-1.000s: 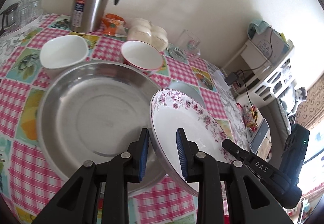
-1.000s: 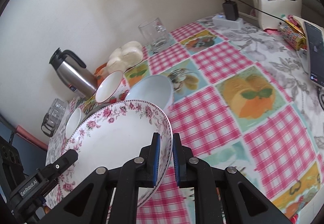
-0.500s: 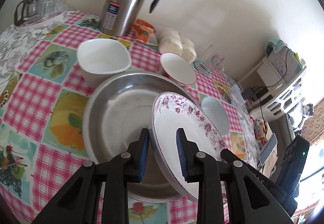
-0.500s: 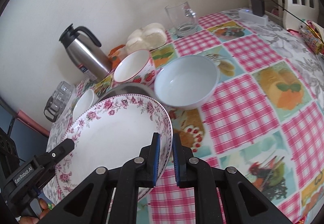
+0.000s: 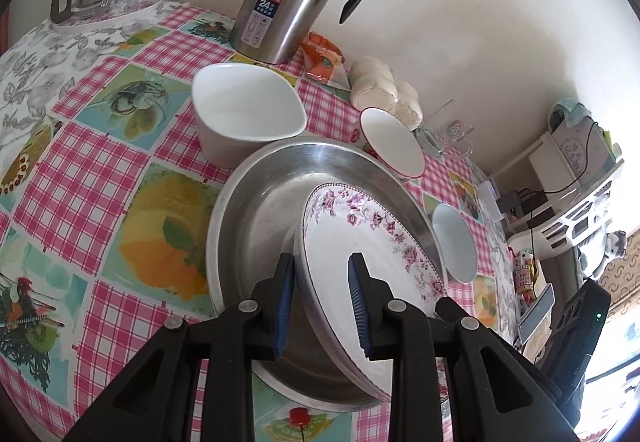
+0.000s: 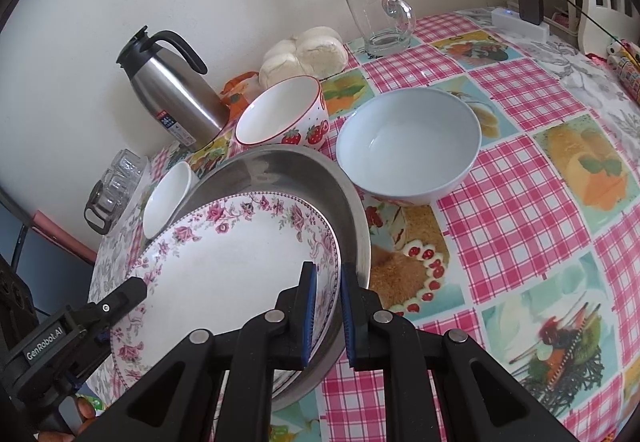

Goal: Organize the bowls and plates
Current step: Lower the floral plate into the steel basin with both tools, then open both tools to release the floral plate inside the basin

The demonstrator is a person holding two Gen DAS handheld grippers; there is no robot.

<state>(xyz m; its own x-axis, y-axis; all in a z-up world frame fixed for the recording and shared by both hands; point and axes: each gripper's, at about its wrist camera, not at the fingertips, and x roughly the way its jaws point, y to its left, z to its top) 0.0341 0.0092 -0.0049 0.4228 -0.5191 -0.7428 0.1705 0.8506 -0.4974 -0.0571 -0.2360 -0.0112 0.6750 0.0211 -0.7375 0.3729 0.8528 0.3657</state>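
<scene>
Where pads grip, plate (image 5: pixel 360 242) rim (hidden)

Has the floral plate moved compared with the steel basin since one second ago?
Yes. The floral plate has shifted from beside the steel basin, over the tablecloth, to above the basin's inside.

Wall (image 5: pixel 460 2): plain cream, unmarked, rising right behind the table.
Table (image 6: pixel 520 202): spread with a pink-checked cloth bearing fruit and food pictures.
White shelf unit (image 5: pixel 580 202): beside the table's far end, cables trailing over it.
Power strip (image 6: pixel 520 22): white, at the table's far edge, black adapter plugged in.
Light: bright daylight.
</scene>
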